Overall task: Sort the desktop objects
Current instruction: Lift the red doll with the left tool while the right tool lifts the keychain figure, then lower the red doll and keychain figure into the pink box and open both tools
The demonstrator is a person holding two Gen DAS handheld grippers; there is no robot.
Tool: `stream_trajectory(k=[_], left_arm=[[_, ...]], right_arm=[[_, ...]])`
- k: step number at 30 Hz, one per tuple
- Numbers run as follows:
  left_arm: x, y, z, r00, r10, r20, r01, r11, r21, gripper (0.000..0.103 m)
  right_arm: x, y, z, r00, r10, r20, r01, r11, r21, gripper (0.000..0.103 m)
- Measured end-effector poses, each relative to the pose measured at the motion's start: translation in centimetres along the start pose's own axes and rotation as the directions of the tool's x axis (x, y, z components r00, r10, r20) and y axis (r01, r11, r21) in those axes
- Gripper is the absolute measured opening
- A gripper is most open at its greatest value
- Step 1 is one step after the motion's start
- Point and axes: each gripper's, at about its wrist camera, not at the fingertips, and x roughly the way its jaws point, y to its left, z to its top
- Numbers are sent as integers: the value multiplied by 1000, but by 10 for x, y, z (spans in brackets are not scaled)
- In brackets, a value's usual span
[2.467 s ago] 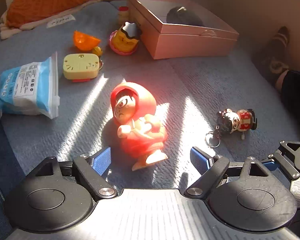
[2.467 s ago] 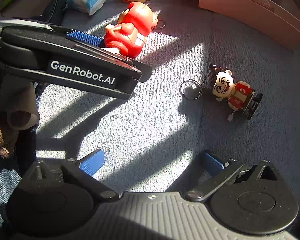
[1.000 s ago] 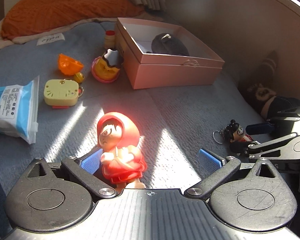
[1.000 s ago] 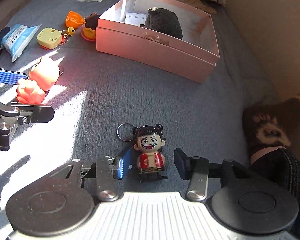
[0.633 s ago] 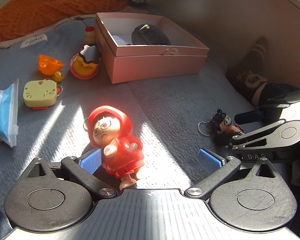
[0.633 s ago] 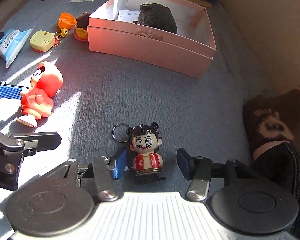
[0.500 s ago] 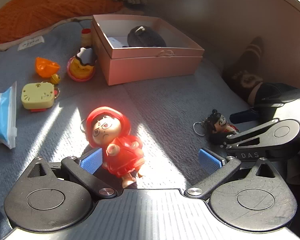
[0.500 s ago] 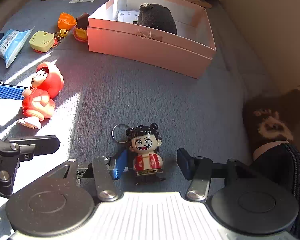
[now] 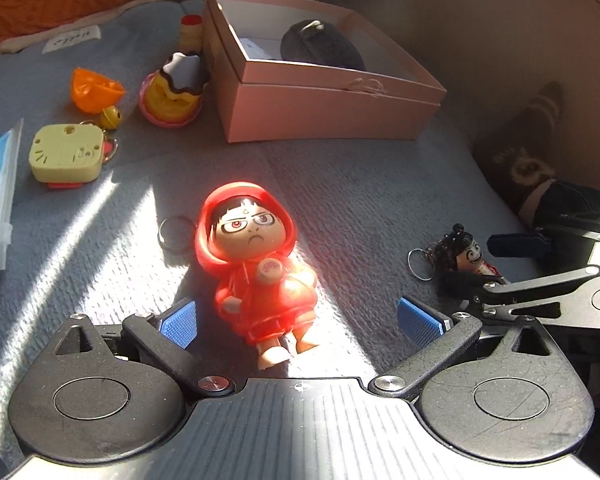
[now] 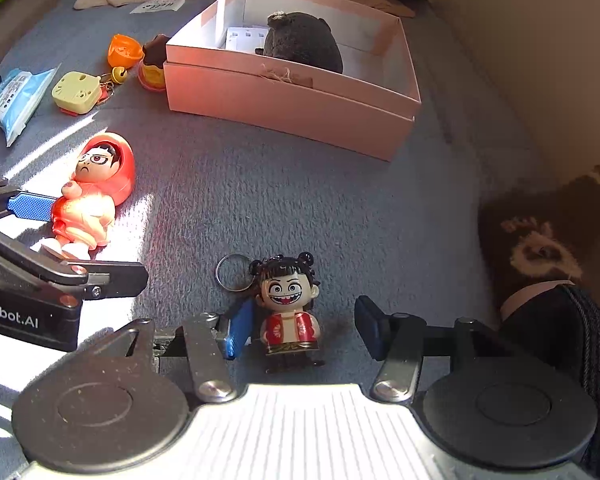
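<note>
Two figures lie face-up, heads toward box (image 9: 324,108); both jaws apart, apparently gripping nothing.

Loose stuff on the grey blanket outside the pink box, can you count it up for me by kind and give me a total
Character figure keychains: 2, the red hooded figure and the small grinning figure
Other small toys and charms: 4, the yellow case, orange piece, pudding toy, small capped toy
Tissue packs: 1, blue pack
Total: 7

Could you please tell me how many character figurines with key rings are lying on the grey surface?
2: the red-hooded figurine between the left gripper's open jaws, the smaller grinning figurine between the right gripper's.
</note>
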Motion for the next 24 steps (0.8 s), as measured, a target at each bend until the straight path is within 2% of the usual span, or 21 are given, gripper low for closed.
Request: stream_trajectory(k=[8,10,11,12,13,14,18,21,24], left_arm=[[2,13,4,999,-25,-19,24,997,-73,103],[0,12,6,1000,-18,-16,17,997,-81,103],[-2,10,6,1000,-10,2,10,997,-81,103],[-4,7,6,1000,12,22,-11,998,-60,97],[-5,2,5,999,39,34,-38,999,-26,79],[-4,-1,5,997,65,35,-65,998,2,71],[0,-2,6,996,81,24,-81,997,15,68],[-1,-7,7,993,118,24,-119,991,61,54],[-9,-11,2,992,128,21,-130,987,97,54]], right_arm=[[3,1,-2,1000,-1,11,1,1000,-16,55],[4,2,-2,1000,2,19,-1,1000,-24,53],[4,2,-2,1000,5,21,-4,1000,-29,49],[5,4,-2,1000,11,20,-10,999,-36,44],[5,6,-2,1000,15,18,-14,999,-43,42],[5,8,-2,1000,14,17,-13,999,-53,40],[3,9,-1,999,32,2,-31,998,-47,29],[1,4,2,998,53,-25,-53,999,1,29],[-8,-2,3,994,101,-47,-98,993,61,29]])
